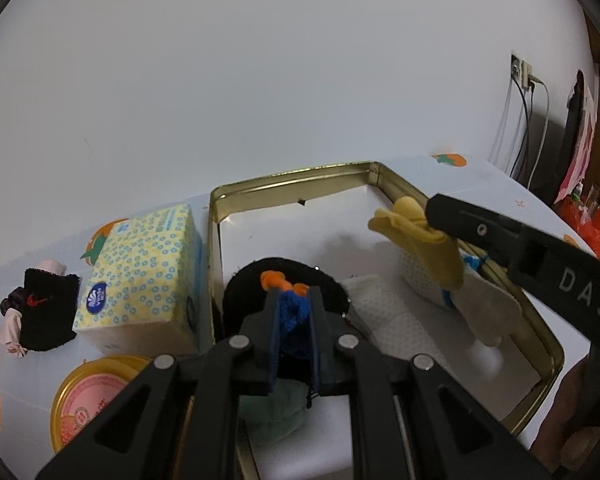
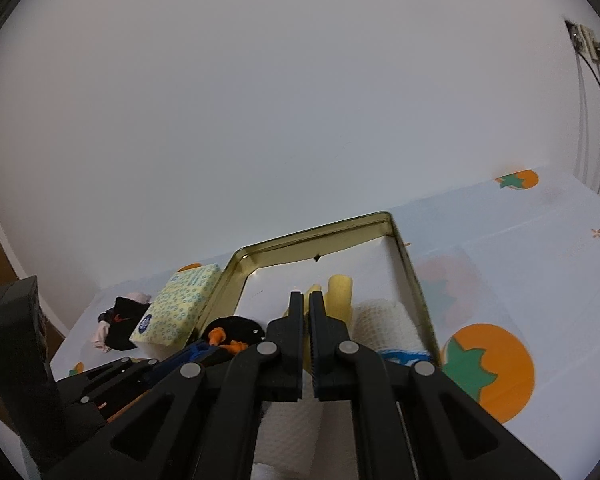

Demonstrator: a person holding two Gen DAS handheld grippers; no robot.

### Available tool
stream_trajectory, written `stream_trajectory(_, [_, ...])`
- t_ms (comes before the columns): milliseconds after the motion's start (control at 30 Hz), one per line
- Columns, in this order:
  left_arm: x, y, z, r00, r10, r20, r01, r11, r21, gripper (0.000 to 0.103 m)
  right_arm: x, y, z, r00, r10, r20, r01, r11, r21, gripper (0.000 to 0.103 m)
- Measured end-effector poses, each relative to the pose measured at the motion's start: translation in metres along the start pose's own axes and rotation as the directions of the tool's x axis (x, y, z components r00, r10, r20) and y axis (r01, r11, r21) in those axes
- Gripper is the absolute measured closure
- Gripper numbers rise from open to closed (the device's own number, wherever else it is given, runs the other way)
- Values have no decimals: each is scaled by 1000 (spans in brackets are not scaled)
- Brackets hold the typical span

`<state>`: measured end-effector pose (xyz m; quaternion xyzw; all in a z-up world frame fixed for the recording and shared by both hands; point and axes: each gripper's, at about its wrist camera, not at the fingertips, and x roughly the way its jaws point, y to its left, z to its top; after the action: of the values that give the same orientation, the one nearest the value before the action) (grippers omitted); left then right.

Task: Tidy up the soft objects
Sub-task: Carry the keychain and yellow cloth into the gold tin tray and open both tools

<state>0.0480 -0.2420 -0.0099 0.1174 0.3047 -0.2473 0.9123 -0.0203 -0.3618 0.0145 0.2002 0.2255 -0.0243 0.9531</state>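
Your left gripper [image 1: 294, 300] is clamped on a blue knitted piece [image 1: 294, 312] with orange tips [image 1: 274, 279], which fills the gap between the two fingers. It hangs over the near-left part of the gold tin [image 1: 300, 174], just above a black round cloth [image 1: 260, 280] lying inside. Below the gripper, a pale green soft item [image 1: 276, 412] rests on the white lining of the tin, close to the near wall.

Your right gripper [image 2: 306, 308] is pinching a yellow glove-like cloth [image 1: 424, 240]; its fingers are pressed together with only a thin slit between them. In the left wrist view, the cloth hangs from the fingertips over the right side of the tin, with a grey-white part [image 1: 488, 308] and a blue band [image 1: 474, 262] below it. A white waffle cloth [image 1: 384, 312] lies on the tin floor beneath, and another white folded piece [image 2: 384, 322] sits against the right wall.

Outside the tin, to its left, a yellow tissue pack [image 1: 144, 276] touches the tin wall. Further left lies a black sock [image 1: 50, 310] bundled with pale pink fabric [image 1: 12, 328]. A round gold lid [image 1: 88, 396] lies near the tissue pack. All items rest on a white tablecloth [image 2: 520, 248] printed with orange fruit.
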Motion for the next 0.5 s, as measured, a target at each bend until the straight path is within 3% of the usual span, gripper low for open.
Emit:
stream_trajectory(133, [-1, -1, 0, 1000, -29, 1, 29, 1000, -1, 92, 3, 1, -1, 1000, 11, -9, -11, 1000, 1, 99])
stream_trajectory(233, [-4, 2, 1, 996, -90, 8, 90, 996, 2, 86, 4, 0, -2, 999, 37, -21, -36, 999, 33, 99])
stream_trajectory(300, [-12, 8, 3, 991, -130, 19, 131, 991, -27, 57, 3, -4, -1, 998, 49, -29, -47, 997, 58, 99])
stream_trajectory(333, [-17, 12, 4, 989, -143, 34, 145, 988, -44, 30, 1, -6, 0, 998, 54, -24, -52, 996, 73, 98])
stream_trajectory(367, [-25, 18, 5, 986, -150, 67, 155, 986, -65, 17, -1, -9, 0, 998, 57, -17, -55, 995, 86, 98])
stream_trajectory(500, [-66, 45, 9, 965, -76, 249, 107, 988, -114, 0, -13, -14, 3, 999, 36, 41, -40, 992, 118, 97])
